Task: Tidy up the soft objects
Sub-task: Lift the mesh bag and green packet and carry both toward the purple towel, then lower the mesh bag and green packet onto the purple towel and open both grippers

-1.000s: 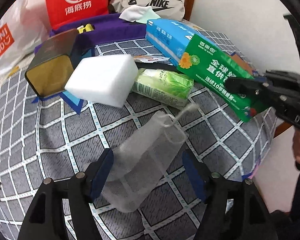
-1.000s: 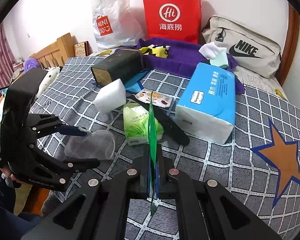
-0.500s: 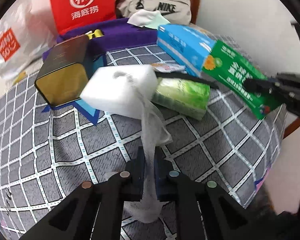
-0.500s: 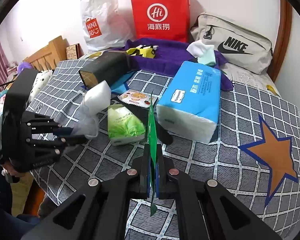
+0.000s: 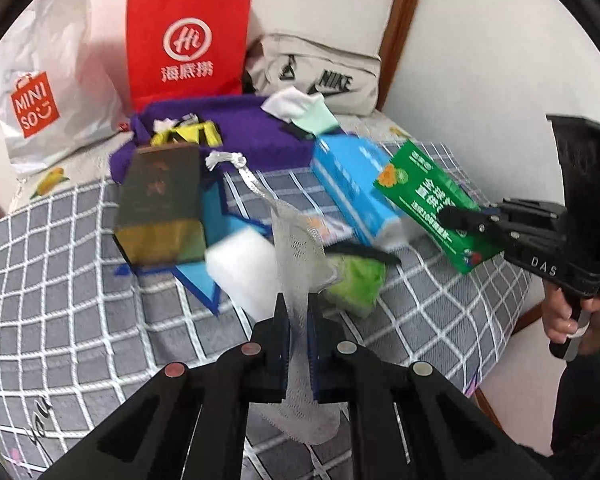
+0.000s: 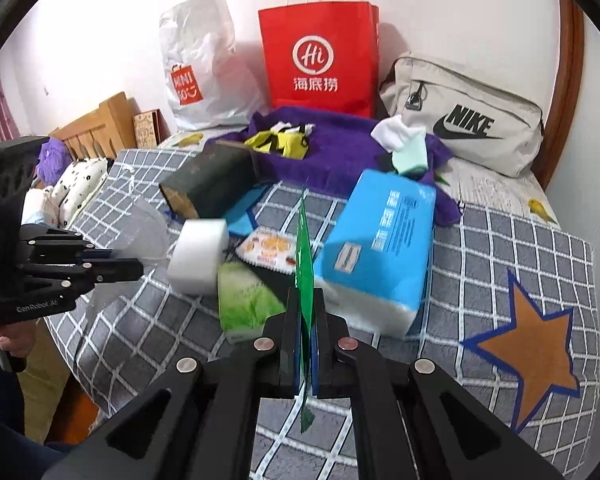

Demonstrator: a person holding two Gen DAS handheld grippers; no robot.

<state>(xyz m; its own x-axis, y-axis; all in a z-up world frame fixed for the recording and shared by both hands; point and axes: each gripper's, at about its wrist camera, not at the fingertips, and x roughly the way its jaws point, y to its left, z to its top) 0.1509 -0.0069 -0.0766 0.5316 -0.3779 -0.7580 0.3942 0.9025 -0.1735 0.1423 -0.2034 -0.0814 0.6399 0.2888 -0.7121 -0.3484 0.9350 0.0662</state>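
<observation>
- Over the grey checked bed blanket [image 6: 520,248], at 12 o'clock, lies a blue rectangular tissue pack [image 6: 376,248].
- Right claw [image 6: 305,344], fingers pressed together, pinches a flat green plastic packet [image 6: 303,256] upright.
- Left claw [image 5: 298,336], likewise clamped, grips a white mesh drawstring pouch [image 5: 296,256], raised off the blanket.

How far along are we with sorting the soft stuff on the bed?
Early stage. Nothing looks sorted yet: the white sponge, green tissue pack and blue tissue pack lie loose on the checked blanket. In hand: the left gripper is shut on the white mesh bag, and the right gripper is shut on the green packet. Left: placing both, then gathering the rest.
</observation>
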